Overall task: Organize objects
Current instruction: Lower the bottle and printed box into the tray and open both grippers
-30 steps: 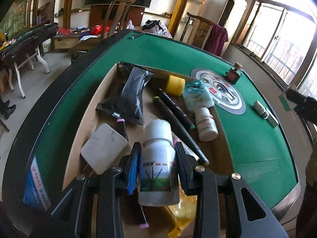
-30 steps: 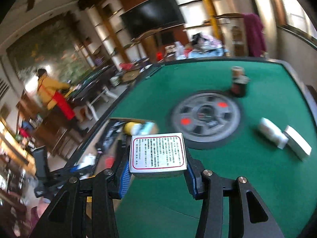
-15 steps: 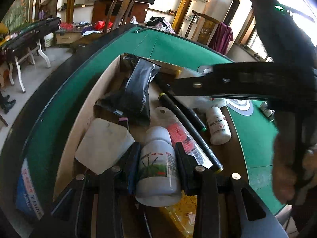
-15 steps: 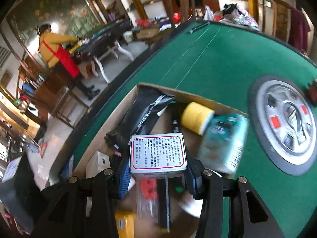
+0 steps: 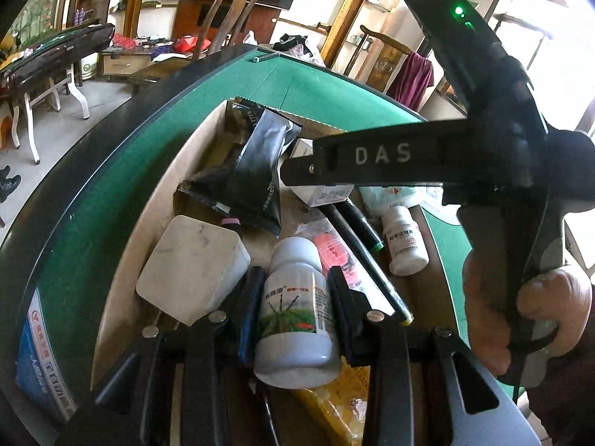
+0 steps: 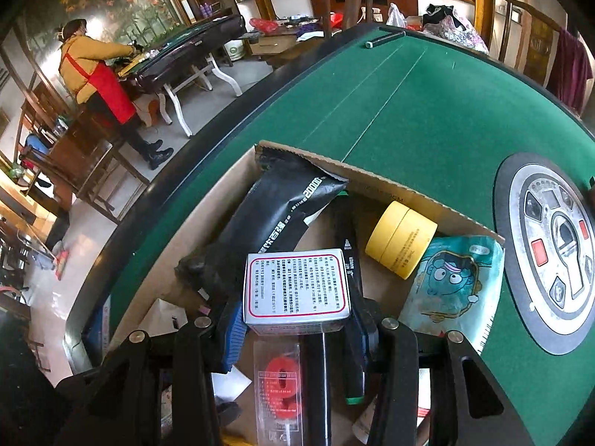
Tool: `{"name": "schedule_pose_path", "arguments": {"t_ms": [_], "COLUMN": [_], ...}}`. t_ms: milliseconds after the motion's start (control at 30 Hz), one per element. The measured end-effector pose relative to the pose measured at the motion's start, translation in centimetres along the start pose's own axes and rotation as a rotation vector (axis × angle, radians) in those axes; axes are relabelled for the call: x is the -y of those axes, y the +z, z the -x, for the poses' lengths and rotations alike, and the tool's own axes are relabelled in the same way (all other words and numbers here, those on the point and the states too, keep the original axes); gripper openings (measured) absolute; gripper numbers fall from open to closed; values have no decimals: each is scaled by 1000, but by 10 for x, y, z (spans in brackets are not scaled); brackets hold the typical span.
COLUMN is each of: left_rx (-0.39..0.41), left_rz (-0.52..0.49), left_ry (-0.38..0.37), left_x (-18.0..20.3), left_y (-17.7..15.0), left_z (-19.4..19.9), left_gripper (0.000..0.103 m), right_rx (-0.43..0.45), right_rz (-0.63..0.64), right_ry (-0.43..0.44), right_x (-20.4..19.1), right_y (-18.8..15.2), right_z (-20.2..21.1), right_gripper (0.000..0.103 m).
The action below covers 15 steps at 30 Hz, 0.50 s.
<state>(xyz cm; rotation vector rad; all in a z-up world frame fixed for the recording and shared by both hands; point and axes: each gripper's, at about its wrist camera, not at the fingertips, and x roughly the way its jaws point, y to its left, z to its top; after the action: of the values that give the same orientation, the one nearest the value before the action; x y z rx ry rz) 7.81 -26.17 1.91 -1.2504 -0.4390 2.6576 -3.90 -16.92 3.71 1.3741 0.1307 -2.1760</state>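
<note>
Cardboard walls of the box (image 6: 390,186) on the green table (image 6: 427,104) took in everything being gathered. The left gripper (image 5: 295,308) pinched a white bottle (image 5: 297,319) low over the box's near end, presumably to drop it in. The right gripper (image 6: 297,308) clamped a small carton (image 6: 296,290) above the box's middle, likewise bound inside.

A white plastic bottle (image 5: 295,306) with a green pictured label stands clamped between the left jaws. A small white printed box (image 6: 296,290) with a red-bordered text panel sits pinched between the right jaws.
</note>
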Motion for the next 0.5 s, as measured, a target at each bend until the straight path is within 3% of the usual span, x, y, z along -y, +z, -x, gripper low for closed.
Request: {"name": "schedule_pose_path", "arguments": {"t_ms": [67, 200, 300, 500], "left_rx": [-1, 11, 54, 99], "left_rz": [8, 7, -27, -29], "left_ry": [-14, -43, 1, 47], "left_x": [0, 8, 21, 40], "left_y": [1, 1, 2, 8], "left_z": [0, 7, 22, 55], "left_gripper": [40, 72, 89, 96], "right_rx": [-2, 16, 46, 150], "right_rz": [-4, -26, -40, -12], "right_ry": [-3, 5, 22, 4], "right_x": [1, 6, 11, 15], "right_y": [-1, 0, 1, -10], "right_z": [-2, 4, 22, 75], "right_gripper": [52, 53, 53, 67]}}
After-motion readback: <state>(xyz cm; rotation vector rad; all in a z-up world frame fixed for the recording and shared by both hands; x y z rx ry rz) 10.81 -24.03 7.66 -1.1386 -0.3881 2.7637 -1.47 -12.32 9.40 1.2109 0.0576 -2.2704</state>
